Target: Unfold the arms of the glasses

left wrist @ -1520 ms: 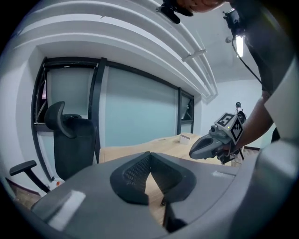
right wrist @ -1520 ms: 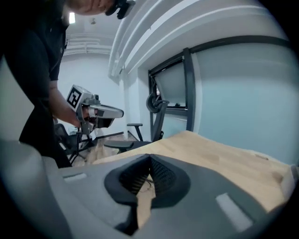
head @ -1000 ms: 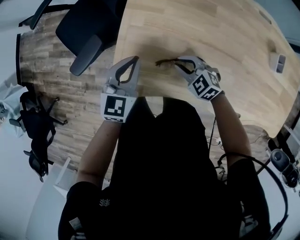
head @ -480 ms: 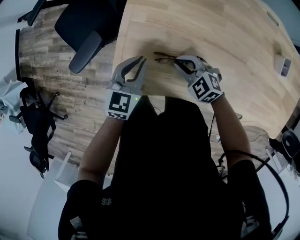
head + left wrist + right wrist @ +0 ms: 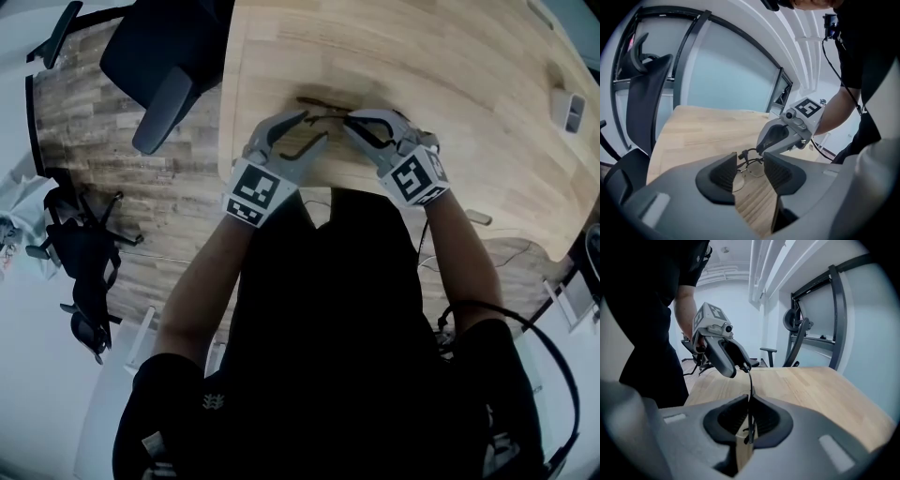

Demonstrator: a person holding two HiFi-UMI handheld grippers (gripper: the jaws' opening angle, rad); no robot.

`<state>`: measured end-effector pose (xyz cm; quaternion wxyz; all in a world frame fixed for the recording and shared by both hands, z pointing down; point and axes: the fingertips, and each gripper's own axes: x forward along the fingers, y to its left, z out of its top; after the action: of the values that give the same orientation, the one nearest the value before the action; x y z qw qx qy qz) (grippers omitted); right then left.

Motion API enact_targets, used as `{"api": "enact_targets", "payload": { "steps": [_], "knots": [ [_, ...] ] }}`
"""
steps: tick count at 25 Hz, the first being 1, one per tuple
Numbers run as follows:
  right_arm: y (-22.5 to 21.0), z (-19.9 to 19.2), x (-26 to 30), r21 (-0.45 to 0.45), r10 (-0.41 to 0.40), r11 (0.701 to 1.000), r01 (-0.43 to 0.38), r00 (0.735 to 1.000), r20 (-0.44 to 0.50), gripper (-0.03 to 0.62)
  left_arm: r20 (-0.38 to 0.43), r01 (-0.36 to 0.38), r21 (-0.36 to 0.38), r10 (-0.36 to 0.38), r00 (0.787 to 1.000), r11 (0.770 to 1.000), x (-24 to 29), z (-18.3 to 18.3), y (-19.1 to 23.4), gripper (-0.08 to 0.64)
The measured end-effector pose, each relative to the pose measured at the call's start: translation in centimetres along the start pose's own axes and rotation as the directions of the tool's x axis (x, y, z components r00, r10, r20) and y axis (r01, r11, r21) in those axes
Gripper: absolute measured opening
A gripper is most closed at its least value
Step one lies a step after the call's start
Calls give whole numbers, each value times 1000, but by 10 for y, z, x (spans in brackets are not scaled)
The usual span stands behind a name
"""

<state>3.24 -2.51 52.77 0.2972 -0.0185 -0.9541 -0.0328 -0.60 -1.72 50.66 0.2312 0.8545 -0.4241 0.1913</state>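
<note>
Thin dark-framed glasses (image 5: 319, 105) are just above the pale wooden table (image 5: 450, 56), close to its near edge. My right gripper (image 5: 349, 119) is shut on them; in the right gripper view the thin frame (image 5: 750, 394) runs up out of the pinched pads (image 5: 761, 420). My left gripper (image 5: 316, 125) has come in from the left, jaws opening wide. Its tips are right beside the free end of the glasses, and nothing is pressed between its pads. In the left gripper view the lenses (image 5: 757, 168) show through the gap, just beyond the pads (image 5: 725, 173). The right gripper (image 5: 761, 149) is behind them.
A dark office chair (image 5: 164, 66) stands off the table's left end. A small white box (image 5: 567, 108) sits on the table far to the right. A black chair base (image 5: 84, 253) is on the wood floor at left. The person's torso is against the near table edge.
My left gripper has moved right and forward to the glasses, and its jaws have gone from shut to wide open. The right gripper has stayed put, still pinching the glasses.
</note>
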Motion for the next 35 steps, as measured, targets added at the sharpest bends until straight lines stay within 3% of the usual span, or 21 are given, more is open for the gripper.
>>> {"api": "enact_targets", "payload": {
  "steps": [6,17,23,35],
  "knots": [
    [5,-1,-7,38,-45,998,43,998,38,29,9,82,19,-82,997,996,2,14,-28,175],
    [21,-19,-36,86,-115,989,116,993,-20,53,-15,190,111,-190,982,975,0,23,-78,170],
    [26,-31,-46,123,-180,976,182,983,-27,55,-26,240,162,-239,971,957,4,30,-99,170],
    [27,-39,-57,164,-235,958,236,972,-24,66,-31,347,214,-349,937,913,12,39,-147,170]
  ]
}}
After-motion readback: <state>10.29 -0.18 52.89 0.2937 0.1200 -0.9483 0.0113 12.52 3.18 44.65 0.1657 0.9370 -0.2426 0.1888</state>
